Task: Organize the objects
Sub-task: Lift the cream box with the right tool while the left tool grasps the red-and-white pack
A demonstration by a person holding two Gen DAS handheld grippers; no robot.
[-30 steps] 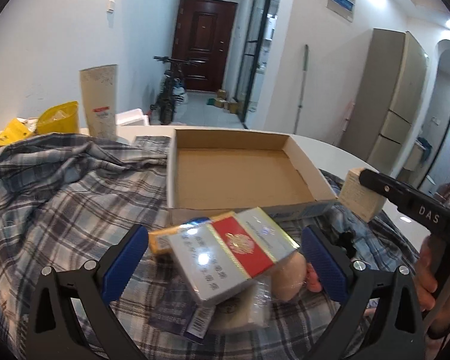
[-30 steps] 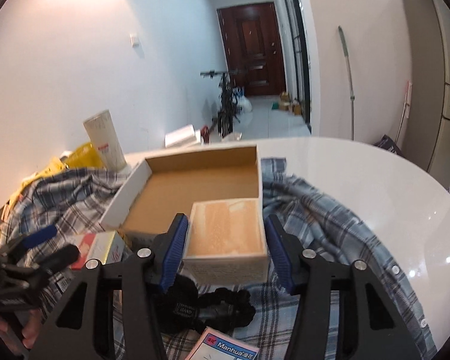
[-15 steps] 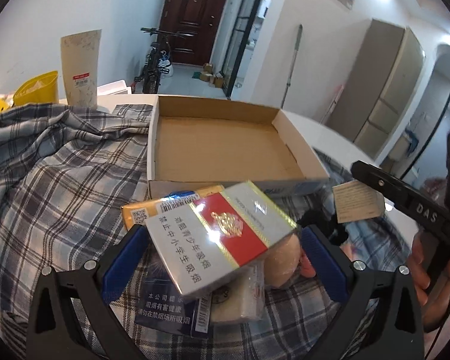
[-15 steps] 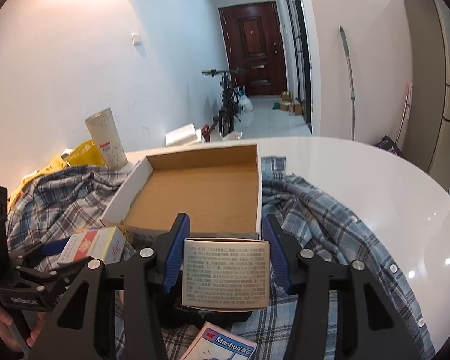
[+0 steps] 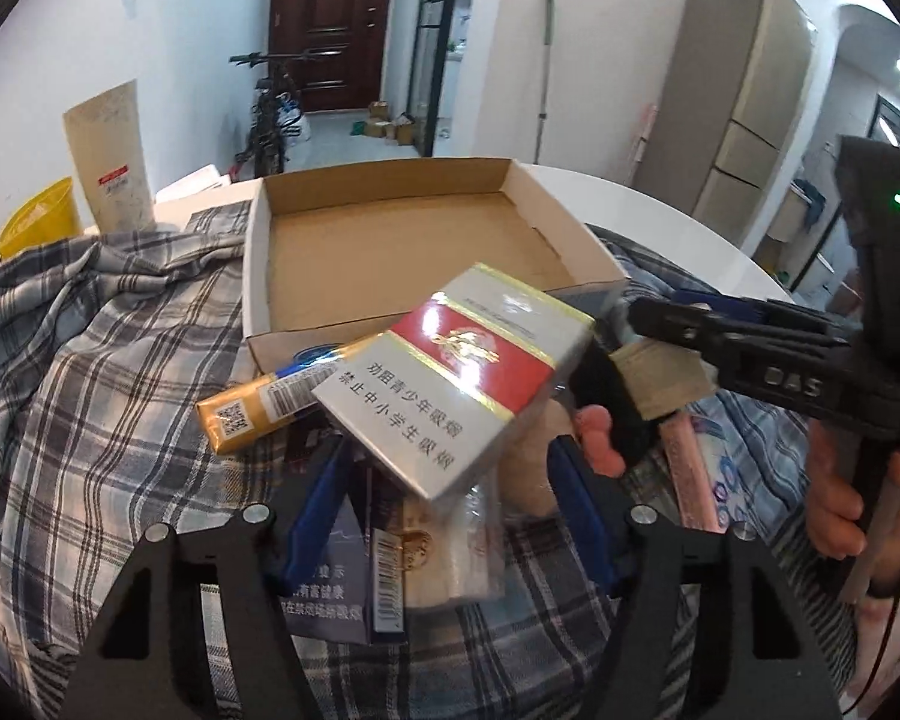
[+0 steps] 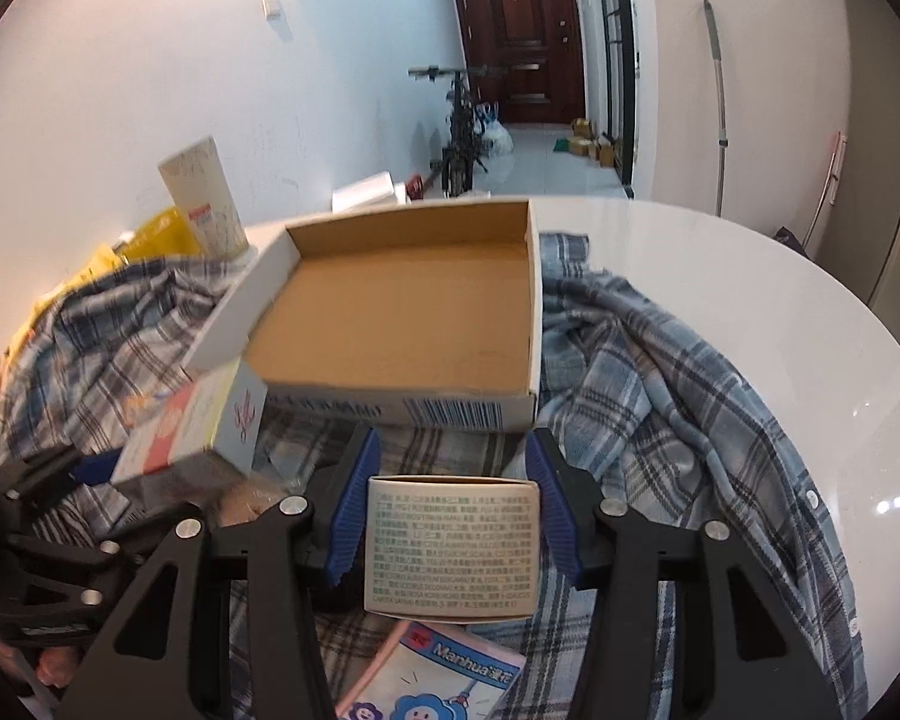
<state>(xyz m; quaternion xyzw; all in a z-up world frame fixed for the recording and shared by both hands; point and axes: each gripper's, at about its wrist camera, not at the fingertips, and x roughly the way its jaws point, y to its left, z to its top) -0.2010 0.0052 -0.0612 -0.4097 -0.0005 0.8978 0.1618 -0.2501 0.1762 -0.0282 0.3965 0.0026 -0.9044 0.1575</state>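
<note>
My left gripper (image 5: 450, 495) is shut on a white and red cigarette carton (image 5: 450, 378), held tilted above the plaid shirt just in front of the open cardboard box (image 5: 408, 246). My right gripper (image 6: 453, 501) is shut on a small beige box (image 6: 450, 546) printed with text, held just before the near wall of the cardboard box (image 6: 402, 312). The carton also shows at the left of the right wrist view (image 6: 192, 420). The right gripper with its beige box shows at the right of the left wrist view (image 5: 666, 378).
A plaid shirt (image 6: 660, 360) covers the round white table (image 6: 720, 264). A gold pack (image 5: 252, 414), a dark blue pack (image 5: 330, 582) and wrapped items lie under the left gripper. A Manhua tissue pack (image 6: 444, 672) lies under the right one. A tall tube (image 5: 111, 156) and a yellow bag (image 5: 39, 222) stand far left.
The left gripper closed on the carton and lifted it toward the cardboard box. The right gripper raised the beige box and tipped it so its printed face shows.
</note>
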